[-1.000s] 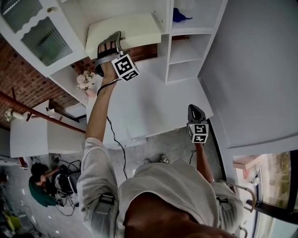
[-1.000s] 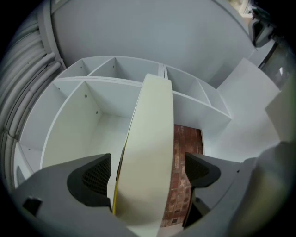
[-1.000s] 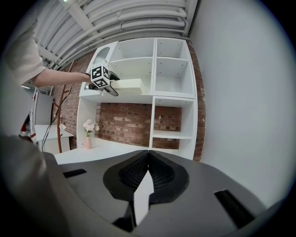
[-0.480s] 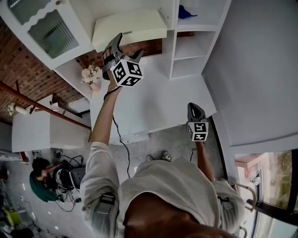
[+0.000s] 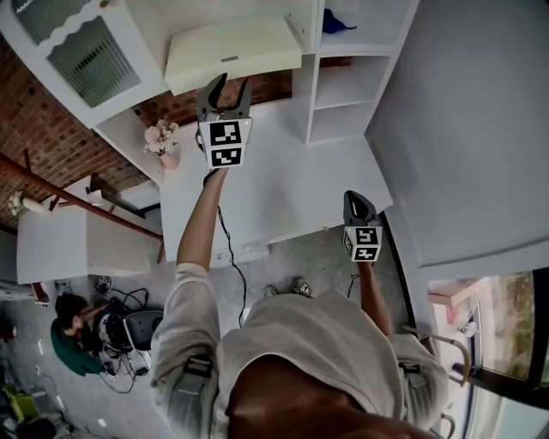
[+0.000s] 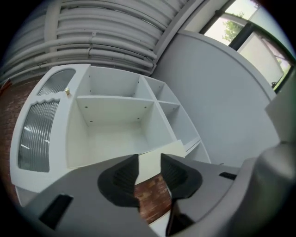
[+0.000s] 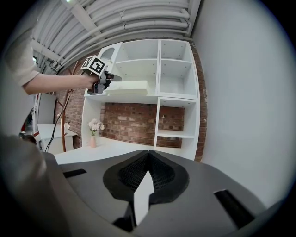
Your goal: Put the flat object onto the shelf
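**A:** Quick one. Where do we put the flat object (image 7: 127, 87)?

**B:** On the shelf unit (image 7: 158, 69). It lies flat on the board of the wide left compartment, right above the brick-backed opening.

**A:** And the left gripper (image 5: 225, 81)?

**B:** It's raised at the front of that same compartment, just beside the end of the flat object that's farthest from the shelf unit's narrow right column. Its jaws are closing with a gap between them. Through the gap we see the flat object and brick beyond the pads (image 6: 125, 173), so nothing is pinched.

**A:** Is it touching the flat object?

**B:** We can't tell from the head view. Its own view shows the pads clear of it.

**A:** The right gripper (image 5: 358, 199)?

**B:** It's held low, well out from the shelf unit's right column, near the front edge of the white counter (image 5: 257, 189). Its jaws meet at the tips, with nothing in them.

**A:** Anything else we log?

**B:** There's a vase of flowers (image 5: 161, 141) on the counter, left of the shelf unit. A blue thing (image 5: 336, 19) sits in the right-column compartment farthest from the counter. A ribbed-glass door (image 5: 86, 60) is left of the wide compartment. There's also a person in green (image 5: 73, 343) down on the floor, well away from the shelf unit.
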Tool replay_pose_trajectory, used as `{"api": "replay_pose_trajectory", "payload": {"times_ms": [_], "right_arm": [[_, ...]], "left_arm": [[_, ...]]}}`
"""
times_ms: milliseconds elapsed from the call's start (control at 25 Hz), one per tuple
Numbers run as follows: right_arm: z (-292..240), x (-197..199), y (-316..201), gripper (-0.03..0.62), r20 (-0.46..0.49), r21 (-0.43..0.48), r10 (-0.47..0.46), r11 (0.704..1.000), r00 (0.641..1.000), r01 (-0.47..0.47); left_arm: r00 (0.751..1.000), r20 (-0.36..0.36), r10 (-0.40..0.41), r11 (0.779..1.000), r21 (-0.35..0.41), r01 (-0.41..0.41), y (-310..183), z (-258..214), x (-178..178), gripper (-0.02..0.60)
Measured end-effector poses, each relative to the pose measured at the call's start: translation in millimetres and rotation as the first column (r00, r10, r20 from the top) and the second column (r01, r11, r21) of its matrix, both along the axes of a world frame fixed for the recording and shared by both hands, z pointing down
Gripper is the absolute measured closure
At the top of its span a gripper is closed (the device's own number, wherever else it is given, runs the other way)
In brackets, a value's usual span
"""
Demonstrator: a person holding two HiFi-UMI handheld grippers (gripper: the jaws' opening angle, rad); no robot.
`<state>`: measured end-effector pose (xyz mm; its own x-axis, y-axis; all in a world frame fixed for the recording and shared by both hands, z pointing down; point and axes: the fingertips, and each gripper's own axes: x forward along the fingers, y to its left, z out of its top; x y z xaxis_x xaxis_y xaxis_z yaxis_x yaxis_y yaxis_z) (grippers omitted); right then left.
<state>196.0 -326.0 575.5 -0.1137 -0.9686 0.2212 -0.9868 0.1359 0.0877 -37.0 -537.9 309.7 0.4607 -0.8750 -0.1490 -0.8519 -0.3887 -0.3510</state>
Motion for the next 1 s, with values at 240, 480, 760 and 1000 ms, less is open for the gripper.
{"api": "replay_pose_trajectory", "payload": {"times_ms": [240,480,760,1000], "right_arm": [[6,5,0,0.565,-0.004,-0.002,0.007,1.000,1.000,-0.007],[3,7,-1,0.566,0.002,0.000,0.014,1.000,1.000,-0.014],[5,11,-7,0.566,0.005,-0.008,0.023,1.000,1.000,-0.023],[10,15,-14,0.566,-0.004,-0.011,0.026,1.000,1.000,-0.026]], "left_arm": [[0.997,-0.045,0.055,0.997,-0.061,-0.057,-11,2,9,0.565],[0.999,-0.022,0.040,0.993,-0.108,-0.042,-31,10,9,0.566],[1.000,0.001,0.020,0.991,-0.130,-0.020,-50,17,6,0.566],[1.000,0.009,0.026,0.991,-0.133,-0.025,-64,17,10,0.566]]}}
